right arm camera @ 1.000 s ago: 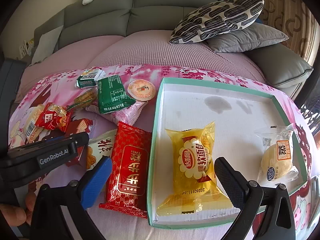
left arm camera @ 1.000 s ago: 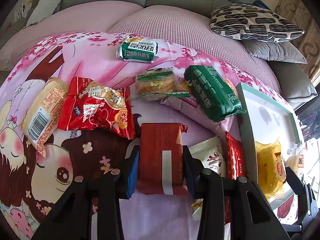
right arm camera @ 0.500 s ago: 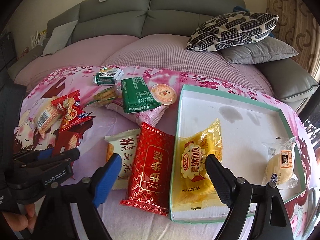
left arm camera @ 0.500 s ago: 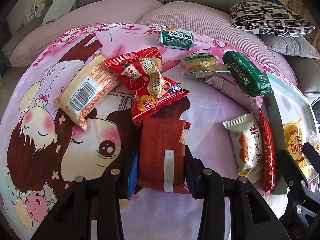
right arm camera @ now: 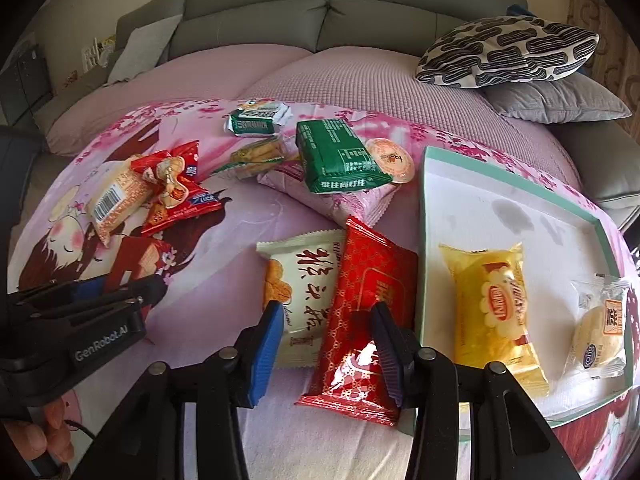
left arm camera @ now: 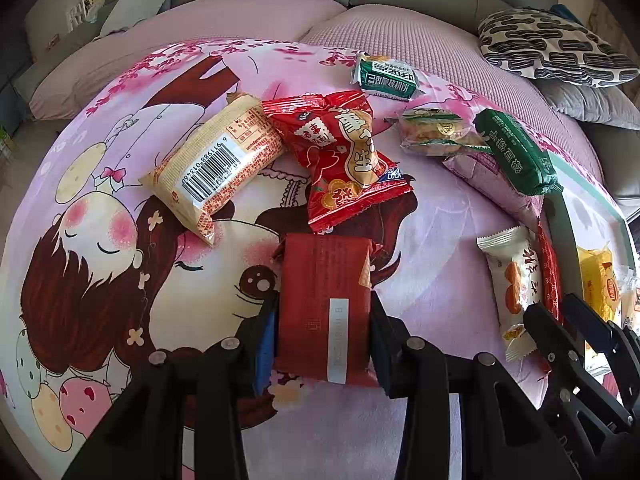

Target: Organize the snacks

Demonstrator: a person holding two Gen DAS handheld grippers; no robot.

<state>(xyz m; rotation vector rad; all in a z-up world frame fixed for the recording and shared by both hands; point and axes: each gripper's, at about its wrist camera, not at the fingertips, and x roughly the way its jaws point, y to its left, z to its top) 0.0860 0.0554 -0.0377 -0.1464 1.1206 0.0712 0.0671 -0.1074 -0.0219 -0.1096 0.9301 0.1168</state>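
My left gripper [left arm camera: 324,334] is shut on a dark red wafer packet [left arm camera: 326,292], held over the pink cartoon blanket; it also shows in the right wrist view [right arm camera: 138,256]. My right gripper [right arm camera: 326,344] is open, its jaws over a white snack packet [right arm camera: 302,288] and a red patterned packet [right arm camera: 364,308] lying beside the tray. The white tray with a green rim [right arm camera: 516,216] holds a yellow cake packet [right arm camera: 494,308] and a clear bun packet [right arm camera: 600,328].
On the blanket lie a beige barcode packet [left arm camera: 216,160], a red peanut bag [left arm camera: 344,156], a green box [left arm camera: 386,76], a biscuit packet [left arm camera: 436,132], a dark green packet [left arm camera: 516,152] on a pink packet [right arm camera: 340,196], and a jelly cup [right arm camera: 390,158]. A patterned pillow [right arm camera: 508,50] lies behind.
Both grippers have moved left over the blanket. The left still holds the red wafer packet. The right has narrowed and shifted from the yellow cake packet to the white and red packets.
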